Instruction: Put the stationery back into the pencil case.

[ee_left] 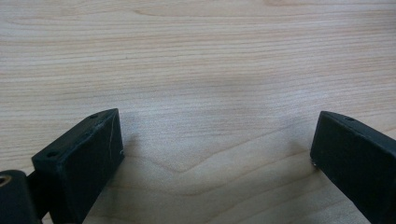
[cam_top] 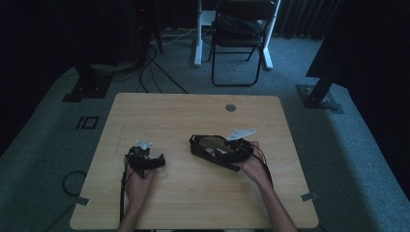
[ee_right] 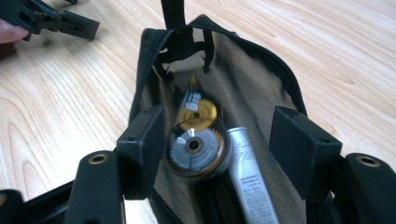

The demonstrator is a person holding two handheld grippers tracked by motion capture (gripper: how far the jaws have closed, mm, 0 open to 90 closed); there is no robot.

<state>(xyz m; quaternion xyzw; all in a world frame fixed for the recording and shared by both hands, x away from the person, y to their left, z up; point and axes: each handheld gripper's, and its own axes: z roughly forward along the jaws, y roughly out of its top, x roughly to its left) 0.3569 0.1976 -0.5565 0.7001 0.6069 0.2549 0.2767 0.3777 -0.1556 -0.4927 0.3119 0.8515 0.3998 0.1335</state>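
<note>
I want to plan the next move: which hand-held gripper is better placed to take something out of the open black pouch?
The right hand-held gripper: its open jaws already straddle the mouth of the pouch. The left hand-held gripper faces bare table.

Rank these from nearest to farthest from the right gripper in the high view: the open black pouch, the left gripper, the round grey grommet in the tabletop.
1. Open black pouch: directly at the right gripper, on its left.
2. Left gripper: farther left, over bare wood.
3. Round grey grommet: near the table's far edge.

Matt black cloth pouch (ee_right: 261, 79) with shiny metal spools (ee_right: 196, 149) on smooth pale wood table (ee_right: 70, 102).
</note>
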